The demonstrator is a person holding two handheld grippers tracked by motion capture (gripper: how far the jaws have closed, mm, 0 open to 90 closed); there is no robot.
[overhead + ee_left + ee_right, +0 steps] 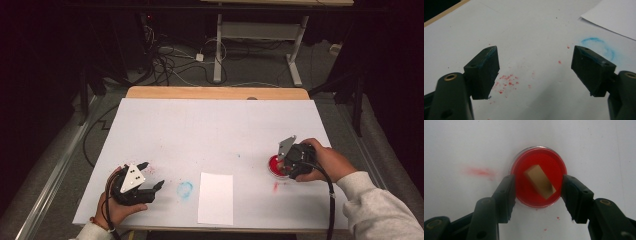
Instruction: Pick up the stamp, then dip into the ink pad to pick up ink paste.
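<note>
Out toward the right side of the white-covered bench (210, 125), the right gripper (537, 195) comes down over a small round clear dish filled with red paint (529, 191). A tan rectangular block (539, 181) lies tilted inside it. The two black fingers (504, 195) stand on either side of the dish, right at its rim, though I can't say whether they press on it. From above, the dish (274, 165) peeks out just left of the right hand (327, 162).

The left gripper (150, 176) rests near the bench's front left corner, its fingers (484, 71) spread wide with nothing between them, over a scatter of red specks (507, 83). A faint blue ring-shaped smudge (185, 189) lies just beside it, and next to that a plain white sheet of paper (216, 198) sits at the front edge. A red smear (480, 172) marks the surface close to the dish.
</note>
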